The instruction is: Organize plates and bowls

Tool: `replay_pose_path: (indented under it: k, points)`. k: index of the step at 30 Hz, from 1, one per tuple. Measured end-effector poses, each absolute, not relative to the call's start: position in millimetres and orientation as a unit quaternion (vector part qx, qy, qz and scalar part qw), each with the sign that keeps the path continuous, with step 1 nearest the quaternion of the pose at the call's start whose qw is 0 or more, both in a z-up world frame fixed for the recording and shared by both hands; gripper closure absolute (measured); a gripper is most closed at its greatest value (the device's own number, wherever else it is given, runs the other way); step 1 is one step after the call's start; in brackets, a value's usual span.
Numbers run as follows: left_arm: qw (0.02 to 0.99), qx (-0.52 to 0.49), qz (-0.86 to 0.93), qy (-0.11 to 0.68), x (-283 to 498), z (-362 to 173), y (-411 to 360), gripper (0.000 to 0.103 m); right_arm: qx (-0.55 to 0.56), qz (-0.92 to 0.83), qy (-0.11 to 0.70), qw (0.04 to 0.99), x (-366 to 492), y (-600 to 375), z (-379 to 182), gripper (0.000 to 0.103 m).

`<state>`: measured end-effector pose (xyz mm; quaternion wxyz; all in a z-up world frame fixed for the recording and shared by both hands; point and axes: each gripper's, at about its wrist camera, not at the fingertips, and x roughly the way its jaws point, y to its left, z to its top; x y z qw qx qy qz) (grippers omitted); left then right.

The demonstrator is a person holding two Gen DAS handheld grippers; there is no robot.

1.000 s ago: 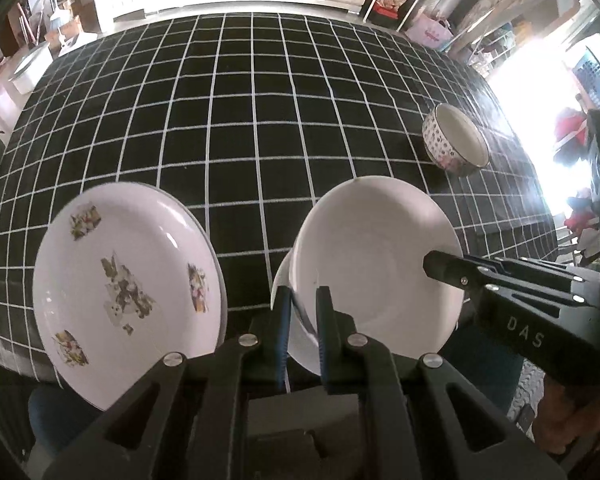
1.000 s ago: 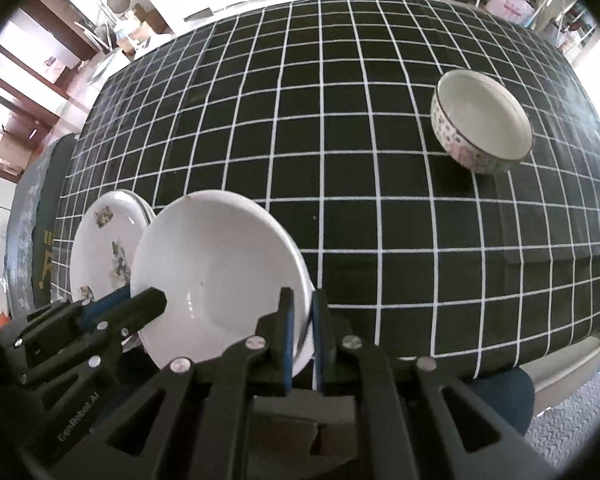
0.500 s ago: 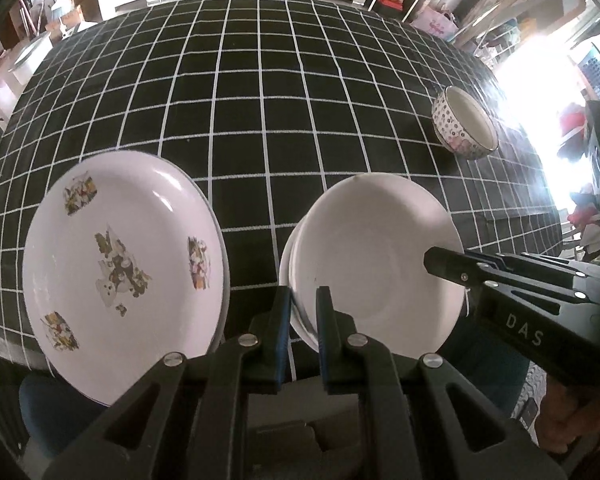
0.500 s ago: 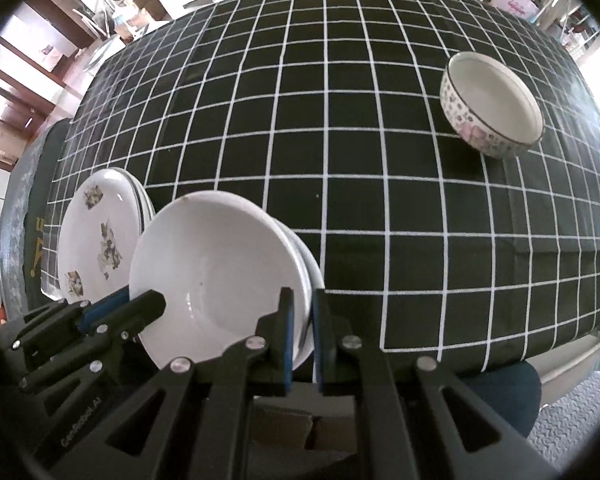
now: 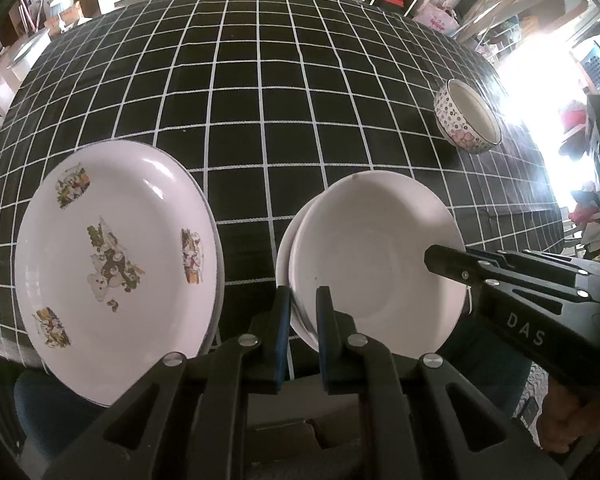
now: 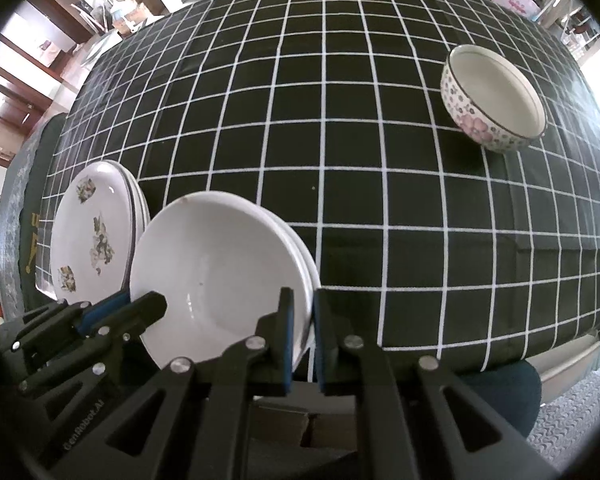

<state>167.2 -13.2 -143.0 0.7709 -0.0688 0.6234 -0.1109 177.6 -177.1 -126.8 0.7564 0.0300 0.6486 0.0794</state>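
A: What was the left gripper (image 5: pixel 302 300) doing?

B: Its jaws were pinched on the near rim of a plain white dish (image 5: pixel 374 256), at about 7 o'clock on that dish. A second white dish (image 5: pixel 285 240) sat right under the first, its edge showing along the 9 o'clock side.

A: And the right gripper (image 6: pixel 300 304)?

B: It was clamped on the same pair, jaws nearly together on the rim at roughly 4 o'clock of the top dish (image 6: pixel 220 264). From the left wrist it reached in at 3 o'clock, its black finger (image 5: pixel 452 260) lying over the rim.

A: Where did the stack sit?

B: It was at the near edge of the black tablecloth with white grid lines (image 5: pixel 240 100); whether it rested on the cloth or hung just above, the speaker could not tell.

A: Anything beside it?

B: Just beside it at 9 o'clock lay a printed plate with floral decals (image 5: pixel 112 256), on at least one more plate (image 6: pixel 140 204). Well apart, at 1 o'clock, a flower-patterned bowl (image 6: pixel 494 96) stood upright on the cloth.
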Motion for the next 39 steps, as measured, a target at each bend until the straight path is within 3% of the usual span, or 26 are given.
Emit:
replay_pose_path:
  k: [18,28,39]
  points:
    - [0.769,-0.077,-0.113,0.624,166.4,-144.3,-9.6,0.094,-0.013,0.061,0.644,0.762,183.4,-161.9,-127.3,0.088]
    - [0.776,-0.086,-0.125,0.613,161.5,-132.5,-6.6,0.092,-0.017,0.069,0.638,0.767,180.6,-161.7,-121.5,0.068]
    - [0.794,-0.082,-0.139,0.586,154.5,-98.0,-2.2,0.092,0.012,0.07,0.609,0.79,173.2,-188.7,-88.3,0.063]
